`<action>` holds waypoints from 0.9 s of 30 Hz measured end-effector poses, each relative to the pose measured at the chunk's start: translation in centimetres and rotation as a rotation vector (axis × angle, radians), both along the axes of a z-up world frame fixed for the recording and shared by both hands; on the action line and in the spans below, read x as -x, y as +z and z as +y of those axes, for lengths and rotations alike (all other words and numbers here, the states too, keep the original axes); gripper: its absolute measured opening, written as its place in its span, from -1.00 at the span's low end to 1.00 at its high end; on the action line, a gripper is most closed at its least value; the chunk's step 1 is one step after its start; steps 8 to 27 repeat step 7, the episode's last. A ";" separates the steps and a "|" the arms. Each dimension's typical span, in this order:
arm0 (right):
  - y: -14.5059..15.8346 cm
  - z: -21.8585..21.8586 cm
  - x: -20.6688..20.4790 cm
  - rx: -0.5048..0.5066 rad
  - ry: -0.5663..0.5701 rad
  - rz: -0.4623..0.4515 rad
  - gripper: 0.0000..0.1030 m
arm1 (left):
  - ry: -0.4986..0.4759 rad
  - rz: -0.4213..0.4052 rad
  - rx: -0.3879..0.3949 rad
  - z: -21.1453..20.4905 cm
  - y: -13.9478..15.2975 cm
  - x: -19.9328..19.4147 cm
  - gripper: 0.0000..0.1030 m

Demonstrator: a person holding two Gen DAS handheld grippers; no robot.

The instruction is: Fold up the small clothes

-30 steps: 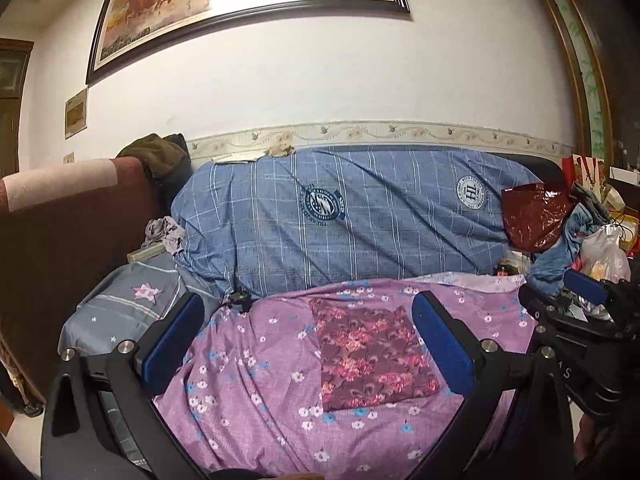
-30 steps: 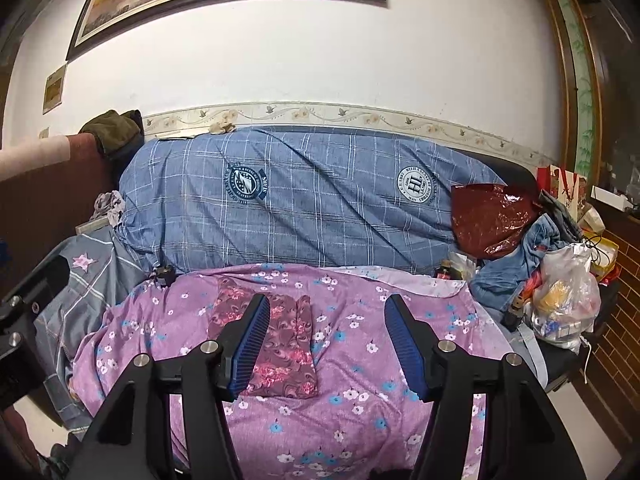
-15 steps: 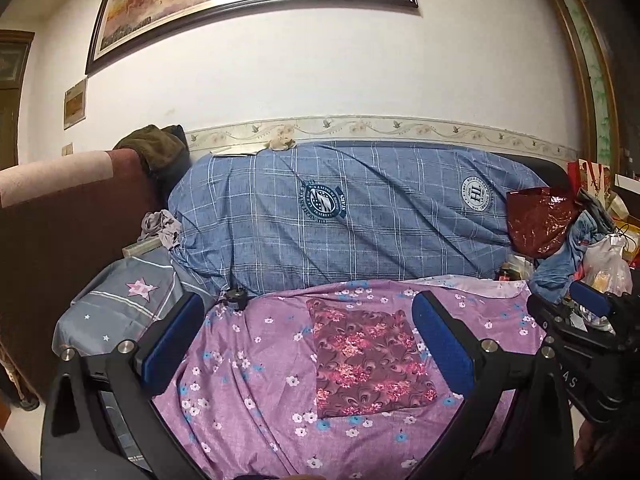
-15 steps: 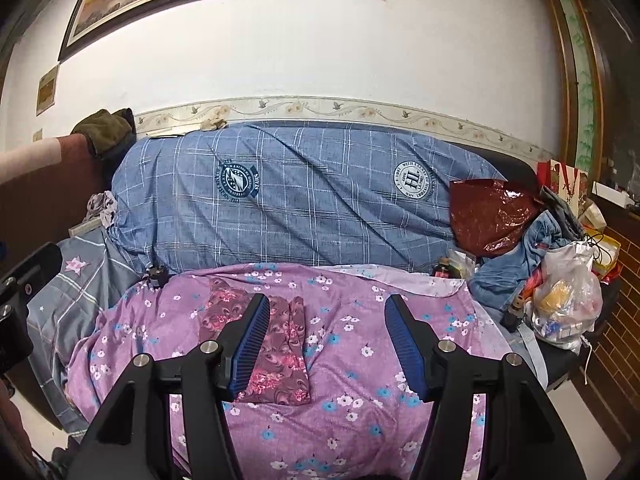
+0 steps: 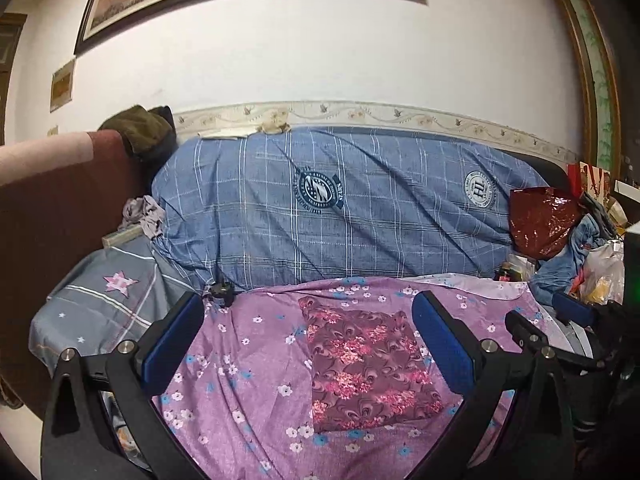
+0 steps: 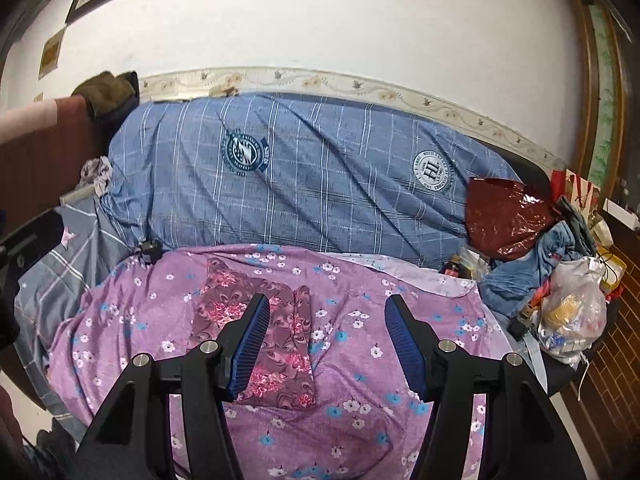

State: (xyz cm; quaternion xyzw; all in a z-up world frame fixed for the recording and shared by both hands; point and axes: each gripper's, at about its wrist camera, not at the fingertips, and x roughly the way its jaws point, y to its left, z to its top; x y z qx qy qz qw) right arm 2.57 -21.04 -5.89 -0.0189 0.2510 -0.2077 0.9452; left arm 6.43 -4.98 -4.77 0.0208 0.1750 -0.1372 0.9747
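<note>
Purple flowered bedding covers the near part of a cluttered bed, with a blue checked quilt bunched along the far wall. On that flat purple patch lies the small maroon floral garment, spread out and clear of the clutter at the right, probably so it can be folded. The left gripper frames it with jaws wide and empty. The right gripper, also spread and holding nothing, hangs above the garment's right edge.

Both tongs are black plastic frames with angular arms. The left tongs carry smooth blue pads and round silver screws. The right tongs carry ribbed blue pads and matching silver screws.
</note>
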 end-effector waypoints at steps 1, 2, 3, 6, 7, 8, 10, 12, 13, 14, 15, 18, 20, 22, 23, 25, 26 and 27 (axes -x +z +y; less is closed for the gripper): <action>-0.4 -0.1 -0.9 0.003 0.000 0.011 0.21 | -0.003 0.012 0.003 -0.2 -0.4 -1.0 1.00; -0.6 -0.2 -1.4 0.002 0.001 0.019 0.21 | -0.009 0.021 0.005 -0.3 -0.7 -1.7 1.00; -1.0 -0.4 -2.2 -0.002 0.003 0.029 0.21 | -0.015 0.026 0.004 -0.5 -1.1 -2.3 1.00; -2.6 -1.1 -4.8 -0.017 0.008 0.058 0.21 | -0.015 0.034 -0.008 -1.2 -2.4 -4.6 1.00; -2.9 -1.4 -5.5 -0.019 0.009 0.065 0.21 | -0.015 0.039 -0.004 -1.3 -2.8 -5.3 1.00; -2.9 -1.4 -5.5 -0.019 0.009 0.065 0.21 | -0.015 0.039 -0.004 -1.3 -2.8 -5.3 1.00; -2.9 -1.4 -5.5 -0.019 0.009 0.065 0.21 | -0.015 0.039 -0.004 -1.3 -2.8 -5.3 1.00; -2.9 -1.4 -5.5 -0.019 0.009 0.065 0.21 | -0.015 0.039 -0.004 -1.3 -2.8 -5.3 1.00; -2.9 -1.4 -5.5 -0.019 0.009 0.065 0.21 | -0.015 0.039 -0.004 -1.3 -2.8 -5.3 1.00; -2.9 -1.4 -5.5 -0.019 0.009 0.065 0.21 | -0.015 0.039 -0.004 -1.3 -2.8 -5.3 1.00; -2.9 -1.4 -5.5 -0.019 0.009 0.065 0.21 | -0.015 0.039 -0.004 -1.3 -2.8 -5.3 1.00; -2.9 -1.4 -5.5 -0.019 0.009 0.065 0.21 | -0.015 0.039 -0.004 -1.3 -2.8 -5.3 1.00; -2.9 -1.4 -5.5 -0.019 0.009 0.065 0.21 | -0.015 0.039 -0.004 -1.3 -2.8 -5.3 1.00; -2.9 -1.4 -5.5 -0.019 0.009 0.065 0.21 | -0.015 0.039 -0.004 -1.3 -2.8 -5.3 1.00; -2.9 -1.4 -5.5 -0.019 0.009 0.065 0.21 | -0.015 0.039 -0.004 -1.3 -2.8 -5.3 1.00; -2.9 -1.4 -5.5 -0.019 0.009 0.065 0.21 | -0.015 0.039 -0.004 -1.3 -2.8 -5.3 1.00; -2.9 -1.4 -5.5 -0.019 0.009 0.065 0.21 | -0.015 0.039 -0.004 -1.3 -2.8 -5.3 1.00; -2.9 -1.4 -5.5 -0.019 0.009 0.065 0.21 | -0.015 0.039 -0.004 -1.3 -2.8 -5.3 1.00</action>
